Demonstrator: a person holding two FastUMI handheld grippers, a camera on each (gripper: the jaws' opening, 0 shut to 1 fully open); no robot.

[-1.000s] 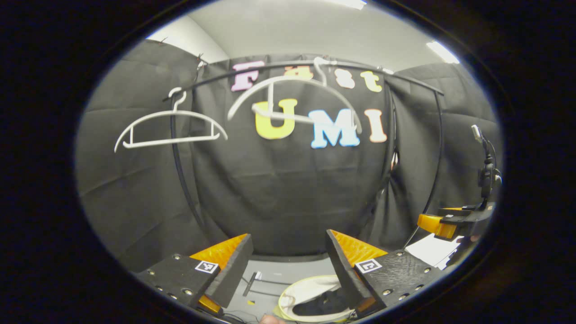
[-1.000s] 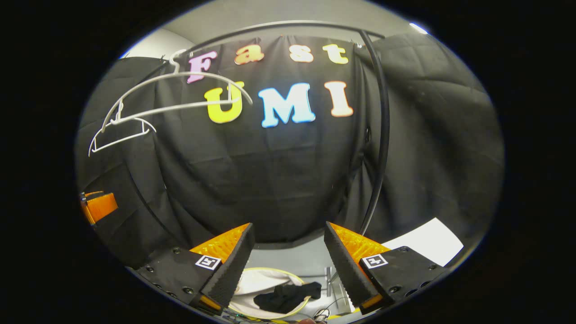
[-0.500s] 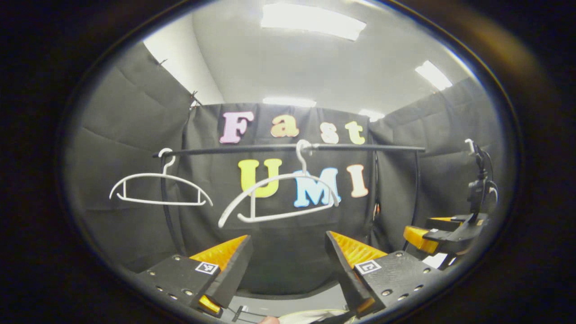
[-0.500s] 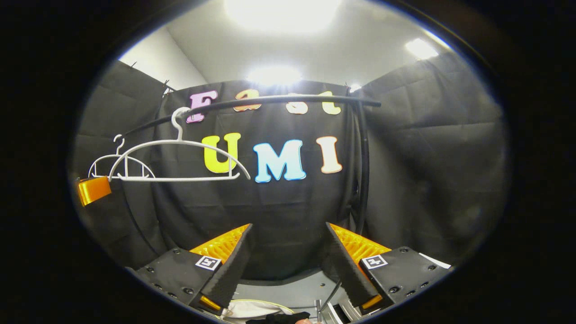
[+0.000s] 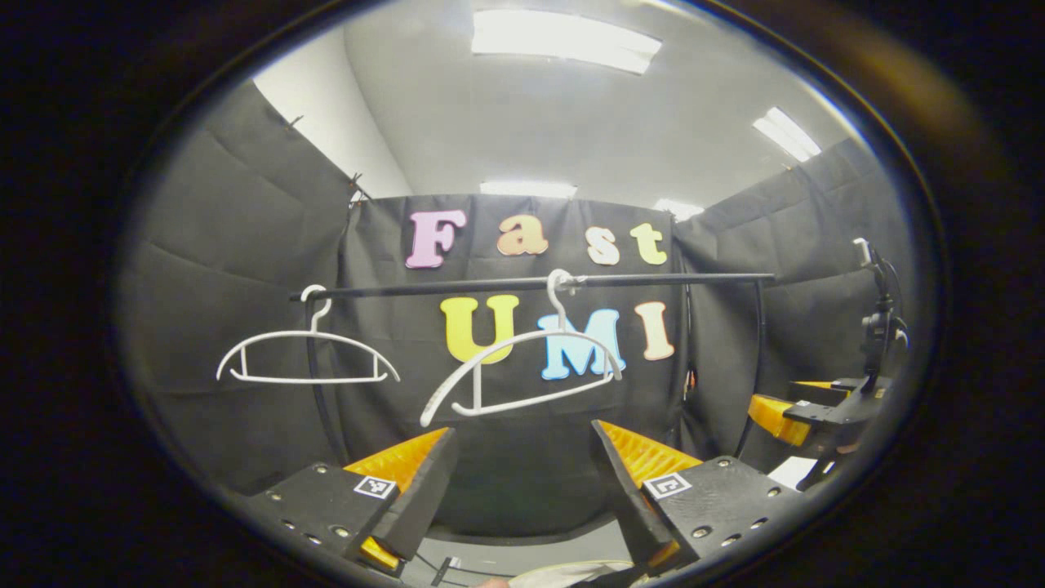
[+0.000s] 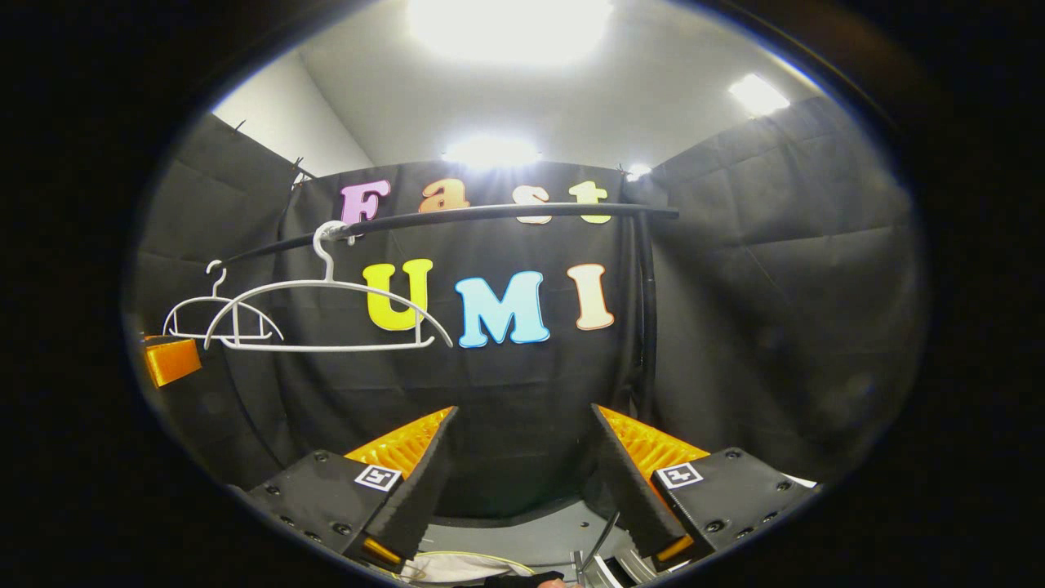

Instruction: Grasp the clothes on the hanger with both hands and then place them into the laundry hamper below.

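Although both hangers on the rail (image 5: 531,283) hang bare, little of the clothes can be seen: in the right gripper view a dark scrap (image 6: 514,579) lies at the very bottom edge, over the pale rim of the hamper (image 6: 457,562), so the garment seems to be down in the hamper already.

Going left to right in the left gripper view: the far hanger (image 5: 306,357) sits level near the rail's left end; the nearer hanger (image 5: 522,363) hangs tilted, its left end lower; the left tongs (image 5: 522,490) stand spread wide with nothing between them; at the right edge the other tool (image 5: 804,412) is held at about the same height. In the right gripper view the right tongs (image 6: 522,490) are likewise spread and hold nothing.

As for risks, the tilted hanger is hooked lightly on the rail, and a careless swing of either tool could probably knock it off. If part of the garment lies over the hamper's rim, it could slide out; the frames hide too much to tell.

Both tools are held side by side, pointing forward at the back wall and tipped slightly upward, well below the rail.
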